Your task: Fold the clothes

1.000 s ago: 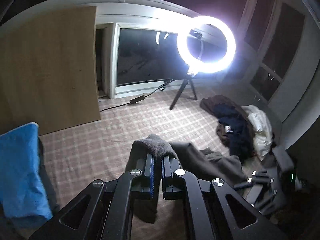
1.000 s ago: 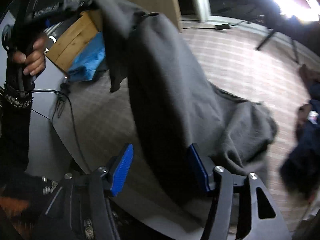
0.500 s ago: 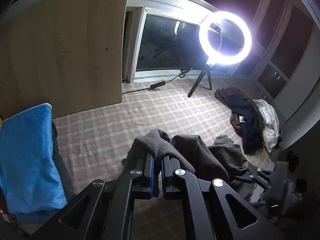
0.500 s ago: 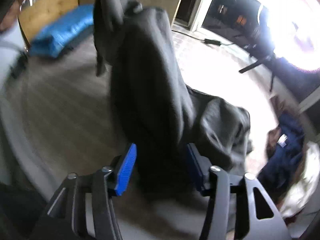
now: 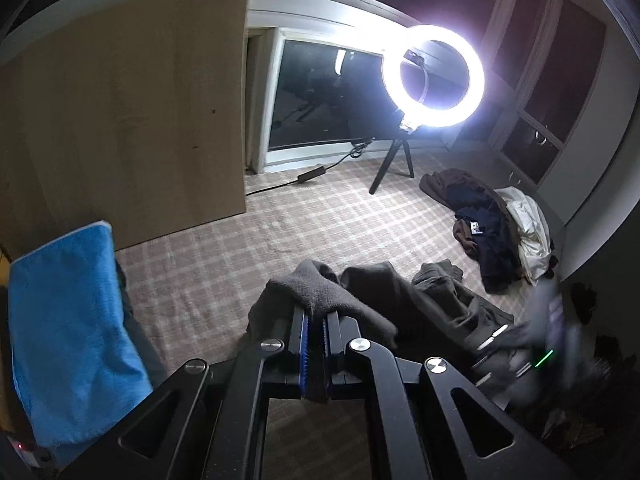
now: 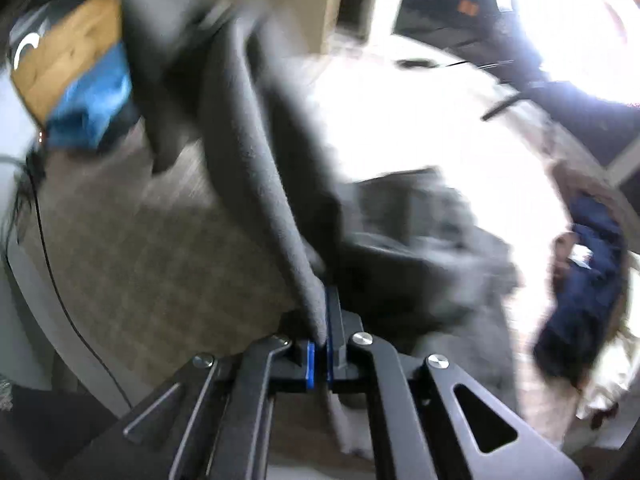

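Holding a grey garment (image 5: 320, 292) in both tongs, I have it strung up off the carpet (image 5: 248, 248). My left tongs (image 5: 316, 320) are pinched together on a bunched fold that drapes over both fingertips. My right tongs (image 6: 320, 320) are clamped on an edge of the same cloth, which climbs away from the tips toward the upper left of that view. That picture is smeared with motion, so I cannot tell how much fabric sits between the pads. The rest of the garment sags ahead of and to the right of the left tongs, crumpled on the carpet.

Several things could go wrong from here. The right grip looks thin, only an edge between the pads, and a quick pull apart could strip it out and drop that side. The left tongs seem to hold several layers at once, so spreading the cloth may leave it twisted, not flat. The trailing part drags on the carpet and could catch or fold under itself. Further ahead and right of the left tongs lies a pile (image 5: 496, 232) of dark and white clothes, close enough that a wide swing could sweep into it. The ring light (image 5: 432, 76) washes out the right view, so I would judge position from the left camera.
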Motion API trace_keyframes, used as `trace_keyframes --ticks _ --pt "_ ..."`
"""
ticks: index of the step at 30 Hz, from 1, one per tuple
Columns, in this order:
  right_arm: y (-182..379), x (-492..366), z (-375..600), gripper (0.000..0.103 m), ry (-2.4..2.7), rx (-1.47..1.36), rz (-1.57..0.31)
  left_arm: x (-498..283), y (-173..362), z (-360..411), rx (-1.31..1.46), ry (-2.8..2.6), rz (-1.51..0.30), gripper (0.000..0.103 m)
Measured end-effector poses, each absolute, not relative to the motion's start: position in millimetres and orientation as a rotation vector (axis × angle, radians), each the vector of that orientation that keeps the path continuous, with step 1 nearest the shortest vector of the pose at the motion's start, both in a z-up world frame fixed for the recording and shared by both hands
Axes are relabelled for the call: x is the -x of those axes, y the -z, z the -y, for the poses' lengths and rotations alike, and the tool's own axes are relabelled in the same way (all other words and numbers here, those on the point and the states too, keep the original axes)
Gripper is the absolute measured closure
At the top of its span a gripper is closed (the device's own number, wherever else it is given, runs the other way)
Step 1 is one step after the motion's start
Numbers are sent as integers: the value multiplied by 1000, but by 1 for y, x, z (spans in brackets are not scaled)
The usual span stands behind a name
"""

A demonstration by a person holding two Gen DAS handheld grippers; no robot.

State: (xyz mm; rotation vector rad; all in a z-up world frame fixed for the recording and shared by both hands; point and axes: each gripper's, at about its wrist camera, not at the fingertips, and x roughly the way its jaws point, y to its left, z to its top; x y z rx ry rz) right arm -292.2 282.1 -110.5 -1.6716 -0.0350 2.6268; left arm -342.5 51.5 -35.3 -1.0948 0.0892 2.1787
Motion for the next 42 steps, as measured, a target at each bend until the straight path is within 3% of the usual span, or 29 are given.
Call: trace_keyframes --ticks 6,10,11,12,14,18,21,24,28,31,34,36,37,38,39,40,42 --pt "13 262 -369 100 -2622 1465 -147 323 28 -14 1092 -2204 -109 98" --pt "56 334 -397 96 -2516 1477 67 336 53 -24 1183 -2186 -126 98" --pt "67 353 -404 91 -2487 1478 118 344 68 -35 1225 -2170 -157 97" --pt "78 371 -411 76 -2458 1479 169 353 87 -45 1276 -2167 -211 95" --pt "106 401 -423 70 -2372 1533 242 369 128 -61 1413 -2198 -330 94" --pt "120 390 -443 70 -2409 1595 123 366 157 -64 1499 -2200 -342 94" --pt "118 351 -440 55 -2441 1596 110 350 157 -69 1488 -2185 -302 93" --pt "119 323 -424 54 -2499 1657 36 332 157 -76 1490 -2141 -217 87" --pt "134 315 -418 49 -2485 1686 123 294 185 -119 1529 -1936 -122 83" --pt "144 319 -425 48 -2464 1751 89 268 208 -162 1516 -1867 -216 77" --pt "154 318 -421 48 -2451 1787 155 266 223 -186 1517 -1854 -239 77" --pt "165 319 -418 48 -2429 1799 241 274 230 -197 1522 -1872 -246 84" --pt "170 320 -416 49 -2418 1804 284 279 232 -200 1524 -1876 -242 97" --pt "175 320 -414 55 -2407 1810 323 282 231 -201 1522 -1875 -228 98" --pt "177 321 -418 96 -2416 1847 259 285 228 -200 1516 -1873 -209 99" --pt "178 321 -422 101 -2424 1882 195 287 222 -197 1502 -1884 -199 99" --pt "164 319 -429 102 -2444 1835 161 290 206 -187 1464 -1925 -189 99"
